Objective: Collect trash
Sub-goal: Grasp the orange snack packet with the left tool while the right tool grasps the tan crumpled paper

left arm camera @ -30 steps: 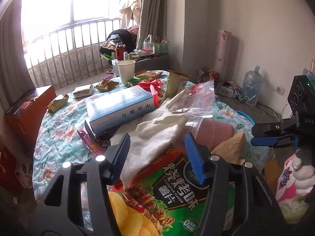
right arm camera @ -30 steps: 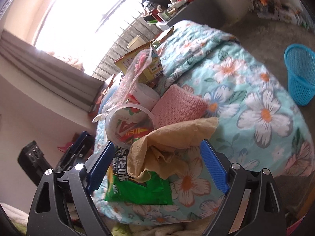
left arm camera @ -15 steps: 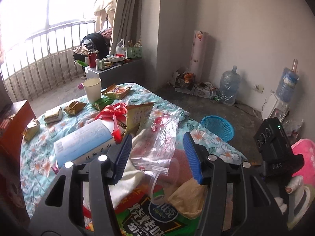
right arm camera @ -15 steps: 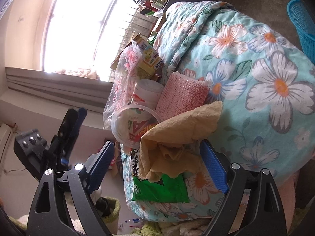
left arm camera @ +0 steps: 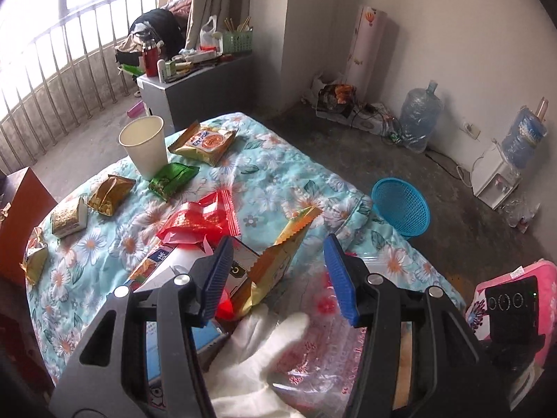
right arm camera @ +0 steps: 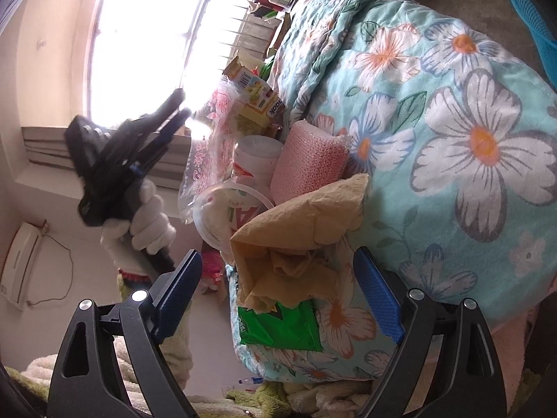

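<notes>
My left gripper [left arm camera: 278, 277] is open and empty, held above a gold torn snack wrapper [left arm camera: 278, 261] and a red wrapper [left arm camera: 200, 217] on the floral-quilted table [left arm camera: 278, 174]. A white cloth [left arm camera: 257, 358] and a clear plastic bag [left arm camera: 323, 341] lie just below it. My right gripper [right arm camera: 278, 299] is open and empty, held at the table's edge over a crumpled brown paper [right arm camera: 303, 230], a green chip bag [right arm camera: 278, 327], a clear plastic cup [right arm camera: 226, 209] and a pink sponge [right arm camera: 310, 160]. The left gripper also shows in the right wrist view [right arm camera: 174, 111].
A blue waste basket [left arm camera: 400, 207] stands on the floor right of the table. A paper cup [left arm camera: 144, 146] and several snack packets [left arm camera: 205, 142] lie at the table's far side. Water jugs [left arm camera: 419, 118] stand by the wall. A wooden cabinet [left arm camera: 21, 216] is at left.
My left gripper has risen and swung right and forward, now looking down on the far table and basket. My right gripper has tilted and edged closer to the brown paper.
</notes>
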`<state>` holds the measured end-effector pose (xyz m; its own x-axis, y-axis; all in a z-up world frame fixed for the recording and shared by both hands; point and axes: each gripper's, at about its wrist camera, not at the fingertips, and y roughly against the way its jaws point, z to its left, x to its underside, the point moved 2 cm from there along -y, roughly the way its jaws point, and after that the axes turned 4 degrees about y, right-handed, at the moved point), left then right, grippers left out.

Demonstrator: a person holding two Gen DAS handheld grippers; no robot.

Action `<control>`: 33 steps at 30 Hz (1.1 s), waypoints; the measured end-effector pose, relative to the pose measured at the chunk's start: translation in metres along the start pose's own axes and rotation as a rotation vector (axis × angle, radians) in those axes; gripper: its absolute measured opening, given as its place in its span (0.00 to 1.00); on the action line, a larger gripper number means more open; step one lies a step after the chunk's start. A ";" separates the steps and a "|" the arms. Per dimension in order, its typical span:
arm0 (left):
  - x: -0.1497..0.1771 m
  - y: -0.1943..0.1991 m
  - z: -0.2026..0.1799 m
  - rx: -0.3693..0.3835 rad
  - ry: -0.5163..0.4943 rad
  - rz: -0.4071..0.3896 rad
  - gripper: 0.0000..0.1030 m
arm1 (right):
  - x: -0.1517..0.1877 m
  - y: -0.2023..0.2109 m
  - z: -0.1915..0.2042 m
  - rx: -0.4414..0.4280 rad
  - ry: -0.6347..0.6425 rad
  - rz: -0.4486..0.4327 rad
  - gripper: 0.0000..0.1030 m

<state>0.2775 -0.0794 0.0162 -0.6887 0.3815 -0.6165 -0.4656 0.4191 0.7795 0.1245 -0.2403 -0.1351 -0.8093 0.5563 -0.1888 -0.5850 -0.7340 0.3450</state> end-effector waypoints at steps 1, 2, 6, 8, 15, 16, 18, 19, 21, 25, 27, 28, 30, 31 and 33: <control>0.000 -0.005 0.000 -0.012 0.000 0.017 0.41 | -0.001 0.001 -0.002 -0.010 -0.009 -0.008 0.83; 0.001 -0.010 -0.001 -0.021 0.001 0.037 0.31 | -0.002 0.002 -0.004 -0.022 -0.021 -0.012 0.83; 0.005 -0.016 -0.003 -0.022 0.005 0.045 0.15 | -0.002 0.006 -0.004 -0.019 -0.030 -0.025 0.83; 0.006 -0.012 -0.004 -0.034 -0.001 0.021 0.11 | -0.001 0.010 0.006 0.048 0.039 -0.042 0.83; 0.006 0.015 -0.007 -0.048 0.005 -0.094 0.03 | 0.015 0.009 0.060 0.291 0.429 -0.068 0.83; 0.005 0.021 -0.005 -0.039 0.019 -0.118 0.03 | 0.018 0.007 0.068 0.325 0.484 -0.073 0.83; 0.004 0.034 -0.002 -0.018 0.048 -0.164 0.03 | 0.021 0.003 0.078 0.382 0.561 -0.092 0.83; 0.004 0.039 0.000 -0.010 0.061 -0.185 0.03 | 0.022 0.001 0.081 0.410 0.598 -0.103 0.83; 0.004 0.051 0.003 0.015 0.085 -0.223 0.03 | 0.021 -0.002 0.085 0.477 0.691 -0.115 0.83; 0.007 0.074 0.005 0.060 0.111 -0.271 0.03 | 0.022 0.000 0.097 0.496 0.886 -0.094 0.83; 0.009 0.084 0.007 0.084 0.117 -0.283 0.03 | 0.023 -0.006 0.105 0.464 0.973 -0.053 0.83; 0.010 0.087 0.008 0.094 0.121 -0.286 0.03 | 0.023 -0.010 0.106 0.460 1.009 -0.034 0.83; 0.013 0.094 0.010 0.110 0.129 -0.290 0.03 | 0.022 -0.025 0.106 0.465 1.070 0.024 0.74; 0.015 0.096 0.011 0.113 0.134 -0.294 0.03 | 0.021 -0.032 0.103 0.472 1.087 0.065 0.68; 0.020 0.101 0.013 0.117 0.140 -0.303 0.03 | 0.024 -0.042 0.098 0.484 1.094 0.127 0.54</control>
<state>0.2238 -0.0187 0.0816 -0.6027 0.1120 -0.7901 -0.5993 0.5902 0.5408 0.1352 -0.1580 -0.0645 -0.6132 -0.3070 -0.7278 -0.6066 -0.4073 0.6828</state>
